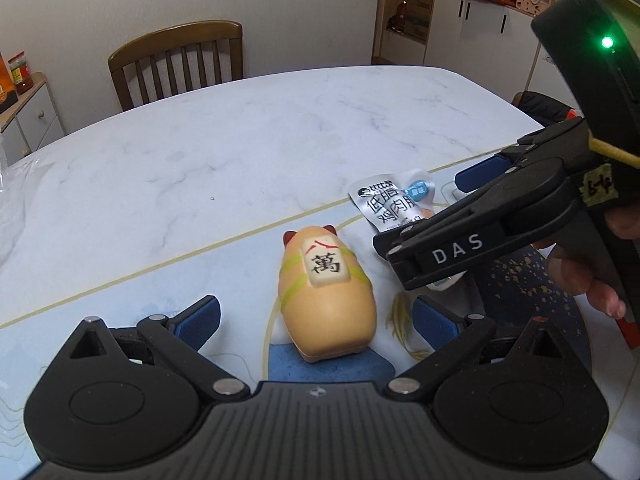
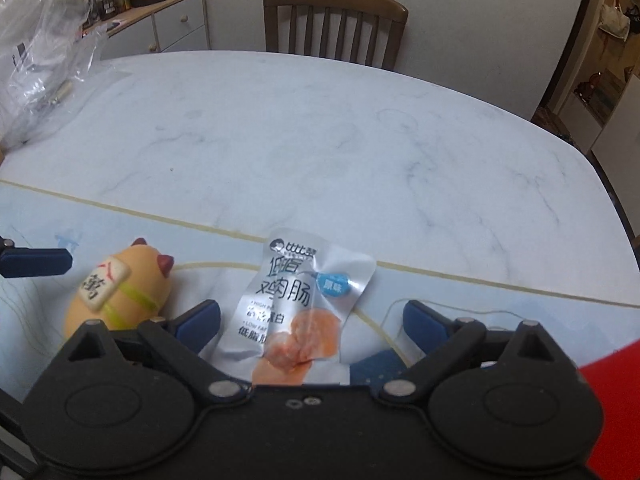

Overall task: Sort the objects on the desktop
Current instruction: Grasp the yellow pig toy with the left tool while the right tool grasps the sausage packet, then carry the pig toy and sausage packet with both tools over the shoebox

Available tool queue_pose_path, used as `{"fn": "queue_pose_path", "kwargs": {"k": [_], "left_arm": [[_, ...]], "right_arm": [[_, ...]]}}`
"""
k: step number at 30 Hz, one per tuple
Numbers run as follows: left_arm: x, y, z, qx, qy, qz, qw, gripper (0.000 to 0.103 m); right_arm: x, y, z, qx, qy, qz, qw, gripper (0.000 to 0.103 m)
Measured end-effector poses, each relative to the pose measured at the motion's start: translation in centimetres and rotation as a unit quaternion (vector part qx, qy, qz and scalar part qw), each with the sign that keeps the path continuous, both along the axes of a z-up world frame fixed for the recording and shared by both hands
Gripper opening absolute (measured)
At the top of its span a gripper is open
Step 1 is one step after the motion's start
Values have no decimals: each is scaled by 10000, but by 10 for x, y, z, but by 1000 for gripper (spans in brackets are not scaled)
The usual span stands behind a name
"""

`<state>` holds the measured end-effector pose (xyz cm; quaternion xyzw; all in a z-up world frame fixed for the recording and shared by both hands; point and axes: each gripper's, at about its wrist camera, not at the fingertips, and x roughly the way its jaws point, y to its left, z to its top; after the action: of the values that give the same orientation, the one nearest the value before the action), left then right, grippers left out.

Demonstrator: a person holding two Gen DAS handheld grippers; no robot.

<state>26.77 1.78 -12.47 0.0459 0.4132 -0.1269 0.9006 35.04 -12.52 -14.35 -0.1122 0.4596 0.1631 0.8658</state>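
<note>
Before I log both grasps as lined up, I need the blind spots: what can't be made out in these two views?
- Sausage packet: its lower end is hidden by the right gripper's body in the right wrist view; the right gripper covers most of it in the left wrist view.
- Hamster toy: face turned away in the left wrist view; in the right wrist view, its rear sits behind the gripper body.
- Left gripper: only one fingertip enters the right wrist view.

The marble table (image 2: 360, 140) lies bare beyond the toy (image 1: 326, 300) and sausage packet (image 2: 296, 300), which sit close together.
</note>
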Motion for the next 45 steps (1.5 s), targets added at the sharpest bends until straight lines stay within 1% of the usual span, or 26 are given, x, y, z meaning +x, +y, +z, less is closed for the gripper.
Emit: {"fn": "queue_pose_path", "kwargs": {"k": [3, 11, 13, 15, 17, 18, 20, 22, 23, 25, 27, 29, 35, 40, 45], "left_arm": [[1, 1, -2, 28, -71, 15, 10000, 103], [6, 3, -8, -32, -57, 70, 10000, 101], [7, 4, -9, -64, -43, 76, 9999, 97], [8, 5, -10, -78, -19, 93, 9999, 89], [8, 5, -11, -85, 7, 103, 9999, 83], [9, 5, -12, -89, 10, 115, 9999, 79], [8, 5, -11, -86, -8, 130, 9999, 76], [9, 5, -11, -103, -6, 153, 9998, 73], [9, 4, -10, -104, -4, 159, 9998, 71], [8, 3, -10, -78, -16, 158, 9998, 63], [7, 2, -9, -55, -27, 146, 9999, 53], [7, 3, -8, -88, -17, 136, 9999, 48], [7, 4, -4, -47, -16, 132, 9999, 47], [3, 3, 0, -46, 0, 106, 9999, 47], [-10, -2, 3, -48, 68, 69, 9999, 47]], "right_arm": [[3, -2, -5, -6, 43, -8, 10000, 95], [5, -12, -11, 275, 60, -17, 9996, 93], [3, -14, -11, 298, 14, 10, 9996, 91], [2, -15, -10, 326, -45, 7, 9995, 86], [2, -15, -9, 345, -79, 0, 9994, 78], [2, -15, -9, 351, -93, -1, 9993, 77], [0, -15, -7, 358, -125, 23, 9993, 69], [0, -14, -6, 365, -150, 49, 9992, 65], [0, -13, -6, 374, -162, 42, 9992, 63], [-1, -12, -5, 389, -175, 15, 9991, 62], [-1, -13, -5, 408, -164, -17, 9990, 61], [-1, -12, -5, 413, -150, -20, 9990, 61], [-7, -19, -3, 520, -39, -169, 9985, 60], [-20, -25, 0, 553, 35, -266, 9981, 60], [-37, -33, 9, 645, 59, -334, 9973, 60]]}}
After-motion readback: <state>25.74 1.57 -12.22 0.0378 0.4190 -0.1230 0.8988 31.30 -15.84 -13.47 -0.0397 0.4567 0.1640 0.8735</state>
